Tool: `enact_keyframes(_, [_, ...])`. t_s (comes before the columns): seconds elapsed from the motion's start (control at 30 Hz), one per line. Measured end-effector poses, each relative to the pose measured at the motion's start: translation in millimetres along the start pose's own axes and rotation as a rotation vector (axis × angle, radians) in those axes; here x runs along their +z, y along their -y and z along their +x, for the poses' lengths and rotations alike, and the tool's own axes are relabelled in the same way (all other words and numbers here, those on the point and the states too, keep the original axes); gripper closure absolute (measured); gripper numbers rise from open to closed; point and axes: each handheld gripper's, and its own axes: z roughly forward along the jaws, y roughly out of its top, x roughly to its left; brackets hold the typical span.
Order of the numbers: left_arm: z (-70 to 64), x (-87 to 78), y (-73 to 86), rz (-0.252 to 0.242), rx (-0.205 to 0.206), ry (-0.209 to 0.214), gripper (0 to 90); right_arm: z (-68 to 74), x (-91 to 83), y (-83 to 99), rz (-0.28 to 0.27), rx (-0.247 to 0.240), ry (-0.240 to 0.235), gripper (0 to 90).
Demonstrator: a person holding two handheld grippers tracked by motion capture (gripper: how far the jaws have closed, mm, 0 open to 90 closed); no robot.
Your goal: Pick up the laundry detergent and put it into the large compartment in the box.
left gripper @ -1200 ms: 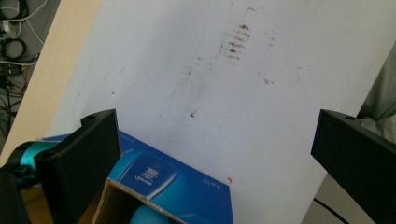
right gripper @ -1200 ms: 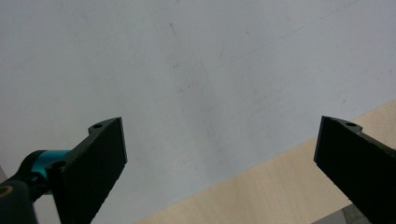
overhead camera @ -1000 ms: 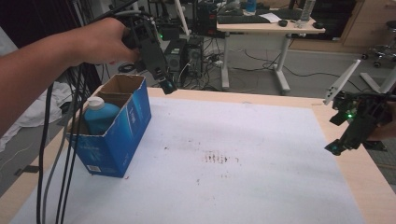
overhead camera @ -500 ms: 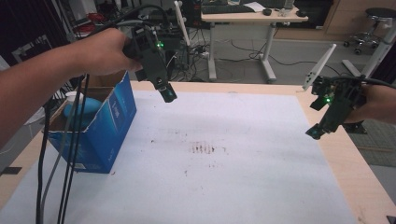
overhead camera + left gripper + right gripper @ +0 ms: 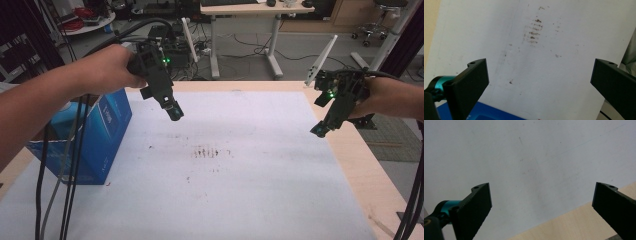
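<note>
A blue cardboard box (image 5: 95, 145) stands at the table's left side, partly behind the person's left forearm; its top edge (image 5: 491, 113) shows at the bottom of the left gripper view. My left gripper (image 5: 175, 111) hangs in the air just right of the box, pointing down at the white mat, jaws wide apart and holding nothing (image 5: 539, 82). My right gripper (image 5: 320, 131) hovers over the mat's right edge, also open and holding nothing (image 5: 541, 202).
A white mat (image 5: 240, 170) covers most of the wooden table (image 5: 370, 165), with dark smudges (image 5: 210, 152) near its middle. Black cables (image 5: 70, 190) hang down at the left. Desks and a chair stand on the floor beyond the table.
The left gripper has moved right and lower, away from above the box toward the mat's middle. The right gripper has come inward over the mat's right edge. The view has also shifted.
</note>
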Motion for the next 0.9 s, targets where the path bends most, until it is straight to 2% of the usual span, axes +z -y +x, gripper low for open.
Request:
enact_keyframes(0.33, [-5.8, 21.0, -3.3, 0.004, 0.013, 0.031, 1.6, -1.3, 2.8, -2.3, -0.003, -0.009, -0.008, 1.6])
enact_keyframes(0.9, [-14.3, 32.2, -6.3, 0.008, 0.046, 0.054, 1.6, 0.0, 3.5, -3.9, -0.003, -0.012, -0.005, 1.6])
